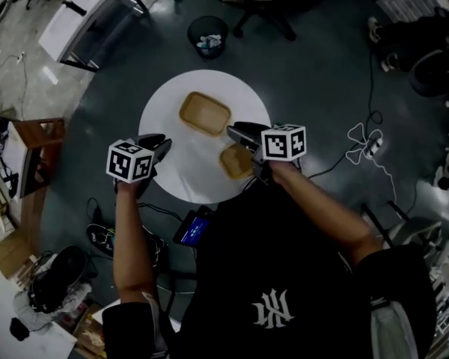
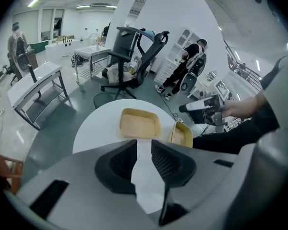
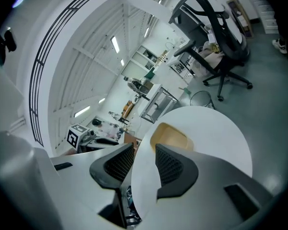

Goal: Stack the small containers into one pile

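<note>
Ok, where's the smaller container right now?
Head view: the smaller container sits on the round white table near its right front edge, next to the right gripper, apart from the larger container.

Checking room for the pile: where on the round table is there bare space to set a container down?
Bare: the near-left of the table, bordered by the left gripper, the large container and the small container; also a strip along the far rim. Crowded: the near right, where the right gripper is beside the small container.

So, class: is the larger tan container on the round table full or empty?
Empty. The larger container sits upright, and its bare tan floor shows inside the rim, with nothing in it.
</note>
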Available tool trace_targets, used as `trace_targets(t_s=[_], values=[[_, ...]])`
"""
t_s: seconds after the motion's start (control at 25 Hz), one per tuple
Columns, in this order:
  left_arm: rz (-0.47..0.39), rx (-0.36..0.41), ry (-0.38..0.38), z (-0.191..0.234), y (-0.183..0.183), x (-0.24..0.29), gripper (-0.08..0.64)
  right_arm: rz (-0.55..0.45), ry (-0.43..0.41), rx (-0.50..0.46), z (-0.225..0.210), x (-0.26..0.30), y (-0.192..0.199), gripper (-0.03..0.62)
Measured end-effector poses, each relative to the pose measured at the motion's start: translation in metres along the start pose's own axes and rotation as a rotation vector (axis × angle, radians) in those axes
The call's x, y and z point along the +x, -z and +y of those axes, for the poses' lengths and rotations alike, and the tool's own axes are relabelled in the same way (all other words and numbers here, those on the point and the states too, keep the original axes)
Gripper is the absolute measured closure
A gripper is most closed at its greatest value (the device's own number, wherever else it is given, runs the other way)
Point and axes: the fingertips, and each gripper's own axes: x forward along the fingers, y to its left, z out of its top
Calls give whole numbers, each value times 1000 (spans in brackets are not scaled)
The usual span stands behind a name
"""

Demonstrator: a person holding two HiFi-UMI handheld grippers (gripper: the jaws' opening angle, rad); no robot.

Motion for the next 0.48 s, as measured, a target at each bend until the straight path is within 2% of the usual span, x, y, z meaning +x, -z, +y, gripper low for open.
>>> trace_targets(t_s=[0.2,0.48], values=[[39,47,15,22,-27,14,465,2,39,54,-10,15,9,430],[119,127,45,39,-47,48,463,-53,146,168,-38,25,17,430]])
